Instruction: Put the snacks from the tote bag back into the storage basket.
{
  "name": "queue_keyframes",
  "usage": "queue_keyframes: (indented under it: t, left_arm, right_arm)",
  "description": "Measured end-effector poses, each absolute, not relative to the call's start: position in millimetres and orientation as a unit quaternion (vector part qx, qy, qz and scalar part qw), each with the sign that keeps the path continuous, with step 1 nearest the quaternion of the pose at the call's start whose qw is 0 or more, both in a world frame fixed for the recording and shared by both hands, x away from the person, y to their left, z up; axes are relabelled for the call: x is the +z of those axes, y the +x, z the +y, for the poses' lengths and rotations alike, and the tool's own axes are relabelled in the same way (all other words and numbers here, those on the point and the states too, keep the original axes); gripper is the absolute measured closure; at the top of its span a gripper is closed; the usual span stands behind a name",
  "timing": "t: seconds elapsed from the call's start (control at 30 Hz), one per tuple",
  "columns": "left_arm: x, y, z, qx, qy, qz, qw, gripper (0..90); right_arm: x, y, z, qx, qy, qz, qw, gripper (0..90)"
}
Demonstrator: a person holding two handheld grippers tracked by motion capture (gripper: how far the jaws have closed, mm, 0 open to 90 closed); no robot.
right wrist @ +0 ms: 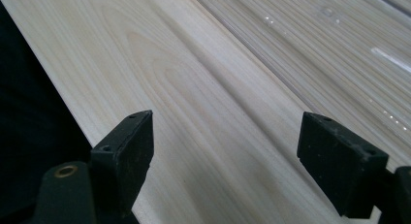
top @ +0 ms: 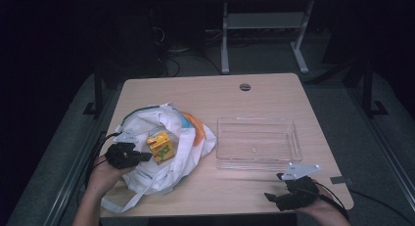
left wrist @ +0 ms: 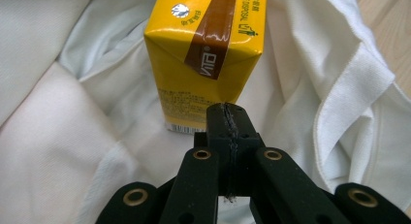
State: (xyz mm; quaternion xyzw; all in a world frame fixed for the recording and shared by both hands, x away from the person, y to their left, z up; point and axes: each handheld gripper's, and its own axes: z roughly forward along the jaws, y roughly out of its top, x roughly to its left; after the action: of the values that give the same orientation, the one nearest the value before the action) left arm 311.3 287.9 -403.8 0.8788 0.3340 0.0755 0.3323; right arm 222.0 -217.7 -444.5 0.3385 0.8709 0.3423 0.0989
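At the lower left of the high view, the left gripper (top: 143, 156) sits on the white cloth bag (top: 147, 179). Its jaws are pressed tight together with nothing between them. The yellow juice box (top: 161, 147) lies on the bag, right at the jaw tips. A clear tray (top: 293, 138) sits right of centre. At the lower right, the right gripper (top: 272, 197) rests near the table (top: 195, 94) edge, jaws wide apart.

Yellow drink carton (left wrist: 208, 54), left gripper view: brown band across its top face carries white lettering "VITA", seen inverted, at about 6 o'clock on the band. At 12 o'clock along the top edge, small dark print, partly cut off: "...ORE DISPOSAL", with a small litter-bin pictogram just beside it at 3 o'clock. Fine print on the side panel and a barcode strip at the base: too small to read.
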Motion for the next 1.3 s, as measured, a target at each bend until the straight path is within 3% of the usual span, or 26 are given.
queue_keyframes:
  t: [0.73, 0.9, 1.1, 1.3]
  left_arm:
    - [-399.4, 307.7, 287.0, 0.066, 0.878, 0.331, 0.339, 87.2]
    - [-392.4, 306.7, 295.7, 0.059, 0.866, 0.351, 0.350, 75.2]
    - [-383.9, 306.0, 299.3, 0.054, 0.861, 0.375, 0.341, 46.2]
    - [-371.3, 305.7, 294.2, 0.053, 0.862, 0.376, 0.336, 33.1]
  right_arm:
    - [-444.1, 221.3, -218.5, 0.342, 0.338, 0.871, 0.100, 20.6]
    - [-444.1, 221.2, -219.4, 0.342, 0.340, 0.870, 0.101, 20.6]
    - [-444.1, 220.6, -219.2, 0.341, 0.340, 0.871, 0.100, 20.7]
    - [-444.0, 221.1, -218.6, 0.339, 0.341, 0.871, 0.099, 20.8]
